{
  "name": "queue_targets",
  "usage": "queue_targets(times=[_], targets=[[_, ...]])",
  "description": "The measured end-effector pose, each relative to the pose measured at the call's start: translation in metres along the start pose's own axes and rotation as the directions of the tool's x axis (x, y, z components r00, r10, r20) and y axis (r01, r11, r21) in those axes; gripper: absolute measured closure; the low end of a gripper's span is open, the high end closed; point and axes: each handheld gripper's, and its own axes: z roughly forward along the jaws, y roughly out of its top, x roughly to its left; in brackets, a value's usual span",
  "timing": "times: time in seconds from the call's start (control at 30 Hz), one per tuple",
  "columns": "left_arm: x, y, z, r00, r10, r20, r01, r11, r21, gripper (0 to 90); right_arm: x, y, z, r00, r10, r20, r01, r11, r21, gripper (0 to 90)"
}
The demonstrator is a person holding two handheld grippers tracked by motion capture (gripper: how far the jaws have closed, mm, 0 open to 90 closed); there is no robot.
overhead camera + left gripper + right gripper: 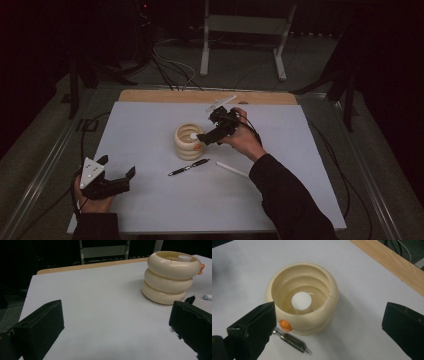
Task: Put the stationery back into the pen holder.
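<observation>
Hovering wide open and empty above the cream ringed holder (pixel 302 298), right gripper (pixel 210 134) clear of the white stick (pixel 301 300) standing inside, left gripper (pixel 116 176) open, idle on the tabletop (pixel 150 210).

Ribbed holder (pixel 322 315): cream, three stacked rings, plain, with a small orange tab (pixel 285 325) low on its wall and a white cylinder (pixel 301 300) standing inside. Counter (pixel 150 135) surface pale grey-white and unpatterned, with a light wood strip along the far edge; on it a black pen (pixel 188 167) with silvery metal parts and a white stick (pixel 231 169). Right gripper (pixel 206 137) and left gripper (pixel 116 169) black with matte black jaws, the left one topped by a grey triangular plate with white dots; sleeve (pixel 285 195) black.
</observation>
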Motion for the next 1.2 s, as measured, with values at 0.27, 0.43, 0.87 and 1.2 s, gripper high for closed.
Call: queue_targets(times=[0.27, 0.43, 0.87, 1.2], targets=[[0.0, 0.0, -0.001, 1.0, -0.002, -0.007, 0.002, 1.0, 0.001, 0.2, -0.002, -0.008, -0.001, 1.0, -0.007, -0.007, 0.007, 1.0, 0.027, 0.1], [-0.002, 0.0, -0.002, 0.9999, 0.005, -0.01, -0.005, 1.0, 0.001, 0.2, -0.002, -0.014, 0.0, 0.9998, -0.009, -0.015, 0.009, 0.999, 0.037, 0.1], [-0.003, 0.001, 0.0, 0.9999, 0.013, -0.002, -0.013, 0.9999, 0.004, 0.2, -0.009, -0.032, -0.005, 0.9995, -0.031, 0.001, 0.031, 0.993, 0.111, 0.1], [-0.002, 0.001, 0.0, 0.9999, 0.012, -0.006, -0.012, 0.9999, 0.006, 0.2, -0.01, -0.041, -0.002, 0.9993, -0.031, -0.023, 0.034, 0.985, 0.167, 3.7]])
